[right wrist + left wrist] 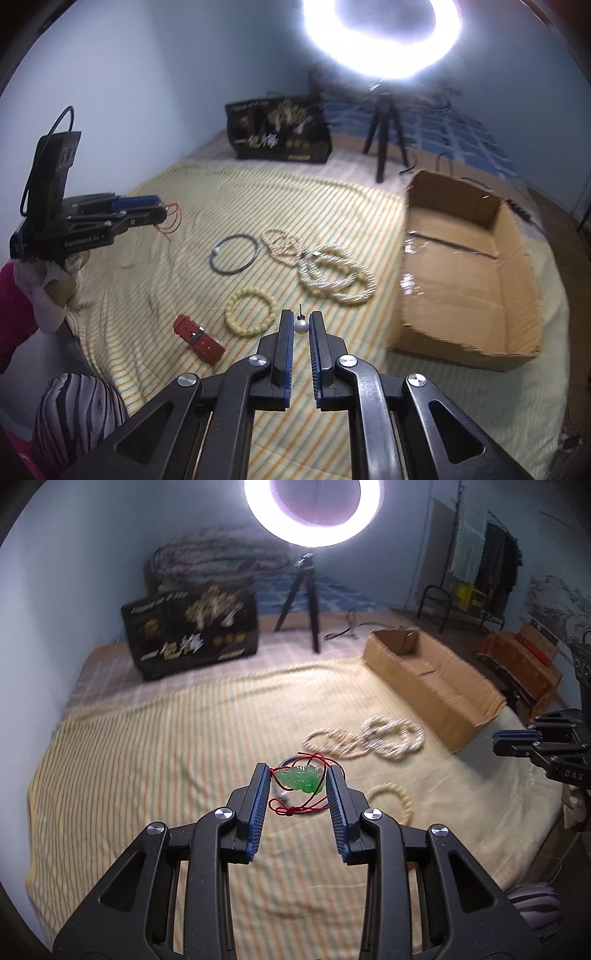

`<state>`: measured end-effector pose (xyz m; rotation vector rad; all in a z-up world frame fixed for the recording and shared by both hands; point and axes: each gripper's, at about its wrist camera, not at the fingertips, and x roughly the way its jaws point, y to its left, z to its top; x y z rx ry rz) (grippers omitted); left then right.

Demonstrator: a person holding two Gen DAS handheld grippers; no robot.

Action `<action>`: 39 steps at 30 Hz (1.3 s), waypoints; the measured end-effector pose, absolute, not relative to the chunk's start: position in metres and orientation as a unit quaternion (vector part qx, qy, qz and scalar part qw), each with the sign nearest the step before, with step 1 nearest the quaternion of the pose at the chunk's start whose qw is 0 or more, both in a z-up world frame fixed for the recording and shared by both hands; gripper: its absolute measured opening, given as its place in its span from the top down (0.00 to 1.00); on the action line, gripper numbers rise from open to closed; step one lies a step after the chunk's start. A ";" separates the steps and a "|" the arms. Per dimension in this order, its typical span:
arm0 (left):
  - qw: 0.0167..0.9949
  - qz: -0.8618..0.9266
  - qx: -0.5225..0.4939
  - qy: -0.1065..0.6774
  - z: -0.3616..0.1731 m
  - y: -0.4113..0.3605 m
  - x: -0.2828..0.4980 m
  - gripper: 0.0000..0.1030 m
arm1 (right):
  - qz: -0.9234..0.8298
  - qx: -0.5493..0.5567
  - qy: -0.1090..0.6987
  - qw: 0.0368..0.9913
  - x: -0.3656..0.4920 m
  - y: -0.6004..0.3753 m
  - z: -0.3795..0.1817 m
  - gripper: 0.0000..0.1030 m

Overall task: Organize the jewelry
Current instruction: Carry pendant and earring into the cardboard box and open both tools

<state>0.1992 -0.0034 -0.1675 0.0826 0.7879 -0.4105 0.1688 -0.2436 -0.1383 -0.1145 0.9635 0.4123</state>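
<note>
Left wrist view: green pendant on its red cord sits pinched between the left gripper pads, lifted off the striped sheet. Right gripper is clamped on a small pearl earring, with the cream bracelet below-left and cardboard box off right.

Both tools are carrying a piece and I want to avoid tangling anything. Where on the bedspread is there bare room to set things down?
Free: the striped bedspread between the black gift box and the green pendant, and the cardboard box floor. Crowded: the pearl strands, dark ring, cream bracelet and red strap.
</note>
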 end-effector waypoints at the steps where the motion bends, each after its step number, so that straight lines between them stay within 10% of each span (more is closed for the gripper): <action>1: 0.903 -0.205 0.040 0.376 -0.162 -0.009 0.198 0.70 | 0.193 -0.052 0.456 0.867 0.168 -0.249 -0.135 0.94; 39: 0.862 -0.325 0.069 0.382 -0.181 -0.247 0.245 0.70 | 0.070 -0.007 0.453 0.889 0.259 -0.389 -0.155 0.94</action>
